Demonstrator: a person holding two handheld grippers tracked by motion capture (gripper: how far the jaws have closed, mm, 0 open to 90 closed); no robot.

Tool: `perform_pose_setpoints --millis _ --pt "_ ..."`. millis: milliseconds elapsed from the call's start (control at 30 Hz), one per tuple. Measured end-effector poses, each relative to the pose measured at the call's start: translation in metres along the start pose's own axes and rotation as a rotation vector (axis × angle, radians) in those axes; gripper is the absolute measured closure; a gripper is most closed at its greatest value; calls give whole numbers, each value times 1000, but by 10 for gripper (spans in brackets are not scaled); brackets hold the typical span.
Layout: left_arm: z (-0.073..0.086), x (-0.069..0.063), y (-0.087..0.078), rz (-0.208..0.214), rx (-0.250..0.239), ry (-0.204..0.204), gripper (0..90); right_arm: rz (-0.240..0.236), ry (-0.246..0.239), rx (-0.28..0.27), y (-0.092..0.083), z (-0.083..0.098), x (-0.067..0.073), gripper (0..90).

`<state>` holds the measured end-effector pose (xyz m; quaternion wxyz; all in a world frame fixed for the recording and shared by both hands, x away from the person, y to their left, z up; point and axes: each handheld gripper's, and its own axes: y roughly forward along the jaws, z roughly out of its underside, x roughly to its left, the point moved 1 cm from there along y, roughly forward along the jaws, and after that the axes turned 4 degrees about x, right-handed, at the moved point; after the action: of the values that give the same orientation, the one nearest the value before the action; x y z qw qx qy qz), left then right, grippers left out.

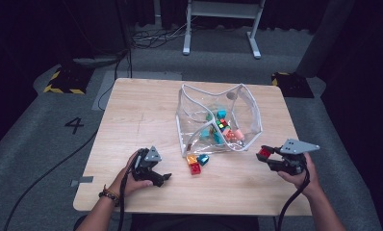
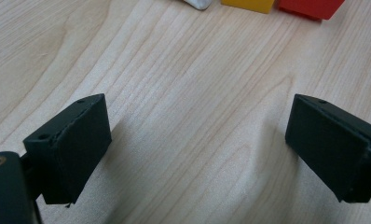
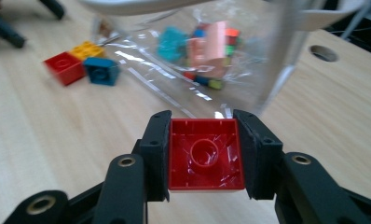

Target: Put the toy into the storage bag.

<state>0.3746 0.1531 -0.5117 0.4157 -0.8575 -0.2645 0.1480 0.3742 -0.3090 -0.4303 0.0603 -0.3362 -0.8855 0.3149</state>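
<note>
Bag (image 1: 245,103) is your landmark: a clear, white-edged pouch in the middle of the table (image 1: 141,110), its open mouth facing up and a jumble of coloured bricks inside. Your right gripper (image 1: 262,154) sits just off the bag's near right corner, raised off the wood, with its jaws pressed on the 2 sides of a red brick (image 3: 206,155). In the right gripper view that brick shows its hollow underside, and the bag's wall rises close ahead of it.

At the bag's near edge, 3 loose bricks lie in a tight cluster on the wood: an orange brick (image 1: 192,159), a second red one (image 1: 195,168) and a blue brick (image 1: 203,159).

Your left gripper (image 1: 164,178) rests on the table near and left of the bag, just left of that cluster. Its jaws stand wide apart with bare wood between them, gripping nothing.

Bare wood runs left of the bag to the table's left edge, and a narrower strip lies between the bag and the right edge. Your right hand (image 1: 302,175) is near the table's near right corner. Behind the bag, a thin band of wood is left before the far edge.
</note>
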Motion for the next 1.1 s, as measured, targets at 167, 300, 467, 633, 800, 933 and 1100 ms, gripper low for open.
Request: perform_pose_setpoints --millis 167,300,467,633,800,933,1100 --pt "0 0 0 0 0 0 70 51 48 -11 1 -2 -27 594" --pt "0 0 0 0 0 0 70 90 79 -30 -1 -10 -40 594" --pt "0 0 0 -1 -2 -2 70 127 90 -47 -4 -22 -50 594" --pt "0 0 0 0 -1 0 70 157 95 -63 -10 -34 -63 594" --pt "0 0 0 0 -2 -2 70 181 92 -83 -16 -48 -74 594" --pt "0 0 0 0 -2 -2 69 177 98 -112 -22 -60 -79 594" --pt "0 0 0 0 -1 0 70 180 92 -125 -23 -74 -83 594"
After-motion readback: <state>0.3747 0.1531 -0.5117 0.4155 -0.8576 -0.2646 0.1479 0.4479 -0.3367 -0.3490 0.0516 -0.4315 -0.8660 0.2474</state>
